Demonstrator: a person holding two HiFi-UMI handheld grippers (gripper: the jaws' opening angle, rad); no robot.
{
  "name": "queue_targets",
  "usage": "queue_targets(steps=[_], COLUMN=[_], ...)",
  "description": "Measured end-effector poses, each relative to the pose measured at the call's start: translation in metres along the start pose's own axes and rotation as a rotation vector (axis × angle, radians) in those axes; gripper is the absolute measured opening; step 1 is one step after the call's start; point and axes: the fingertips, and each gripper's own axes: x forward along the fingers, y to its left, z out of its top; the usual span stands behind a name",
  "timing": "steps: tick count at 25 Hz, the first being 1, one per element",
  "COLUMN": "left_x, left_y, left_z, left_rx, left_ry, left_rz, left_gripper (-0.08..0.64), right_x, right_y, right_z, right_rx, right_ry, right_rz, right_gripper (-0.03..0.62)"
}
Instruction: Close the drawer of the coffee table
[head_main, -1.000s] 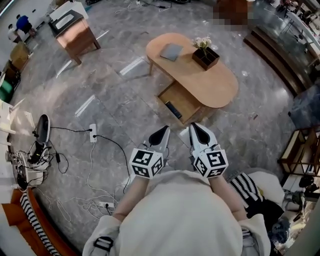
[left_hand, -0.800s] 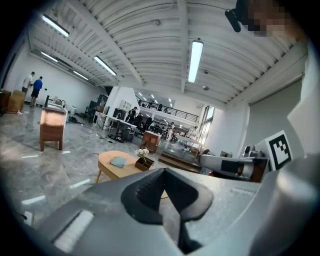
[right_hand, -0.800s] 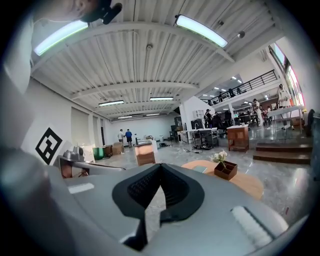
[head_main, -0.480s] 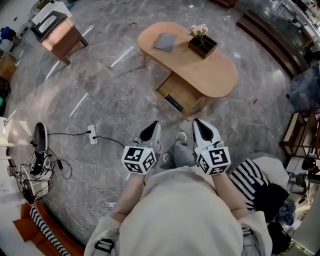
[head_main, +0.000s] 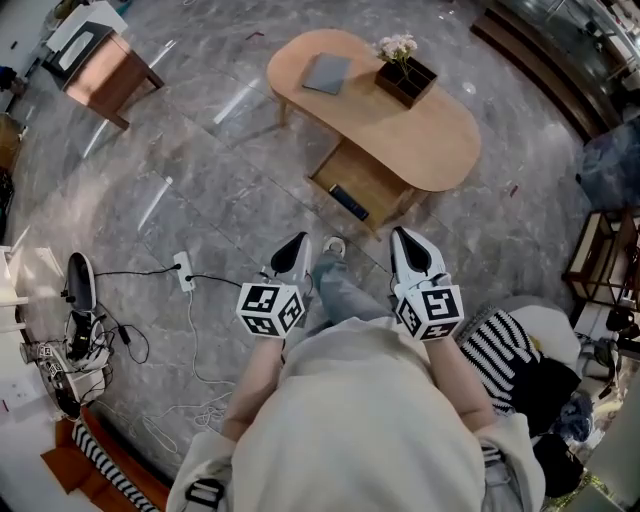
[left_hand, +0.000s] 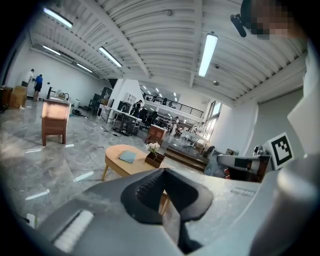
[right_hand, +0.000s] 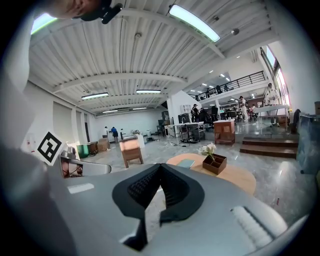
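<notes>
We log the oval wooden coffee table (head_main: 440, 150) standing on the grey marble floor (head_main: 220, 170), with its drawer (head_main: 352, 180) pulled out from the table's near long side, toward us. A dark flat object (head_main: 348, 203), too small to identify, lies in the drawer against its near front edge. On the tabletop a grey book (head_main: 327, 73) lies toward the table's left end, and a dark box of pale flowers (head_main: 405, 80) sits just right of it. The left tool (head_main: 293, 250) has its jaws together with nothing between them, and it is on the near side of the table, apart from the drawer. The right tool (head_main: 405, 245) is the same: jaws together, empty, on the table's near side, clear of the drawer front. Our shoe (head_main: 333, 247) is on the floor between the two tools. A wooden side table (head_main: 95, 70) stands well left of the coffee table. A white power strip (head_main: 184, 270) with cables lies to the table's near left.
</notes>
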Motion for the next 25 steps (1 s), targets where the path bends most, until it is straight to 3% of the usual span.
queue_targets(steps=[14,25], left_x=[0.109,0.177], left_y=[0.064,0.11], left_z=[0.06,0.057], left_rx=[0.078,0.08], left_ry=[0.112,0.217], left_rz=[-0.099,-0.148], left_gripper=[0.0,0.0], right_x=[0.111,0.16], right_y=[-0.063,-0.096], right_z=[0.026,0.009], right_rx=[0.077,0.124], right_ry=[0.007,0.063], right_rz=[-0.125,-0.202], right_gripper=[0.0,0.0])
